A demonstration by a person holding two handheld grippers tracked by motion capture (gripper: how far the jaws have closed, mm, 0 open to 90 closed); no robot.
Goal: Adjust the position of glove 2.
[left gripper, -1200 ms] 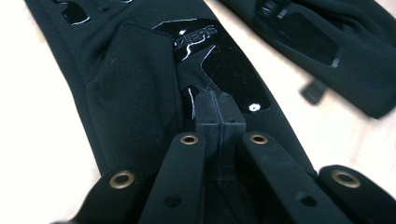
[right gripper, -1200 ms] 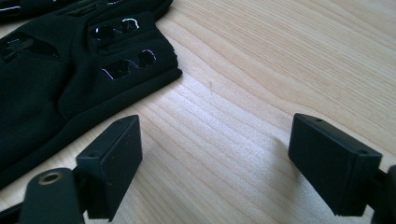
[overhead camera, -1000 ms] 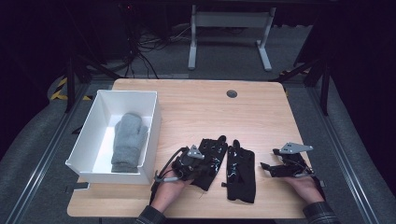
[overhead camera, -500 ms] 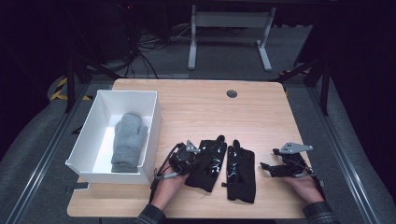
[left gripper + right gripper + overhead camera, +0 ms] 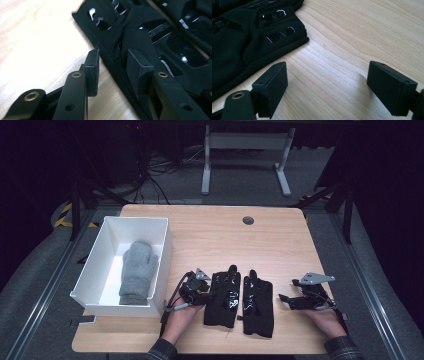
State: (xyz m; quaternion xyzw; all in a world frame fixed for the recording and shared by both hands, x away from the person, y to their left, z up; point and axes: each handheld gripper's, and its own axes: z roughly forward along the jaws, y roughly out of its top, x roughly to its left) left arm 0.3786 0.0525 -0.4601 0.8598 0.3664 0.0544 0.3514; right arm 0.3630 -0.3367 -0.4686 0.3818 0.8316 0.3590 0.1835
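Two limp black gloves (image 5: pixel 240 297) lie side by side; my left gripper (image 5: pixel 112 67), jaws parted, straddles one's soft edge, my right gripper (image 5: pixel 327 82) gapes empty.

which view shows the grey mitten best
The high view: the grey mitten lies whole and flat inside the white bin, cuff toward the person. The left gripper view looks at a black glove on the table, and the right gripper view at the other black glove and bare wood.
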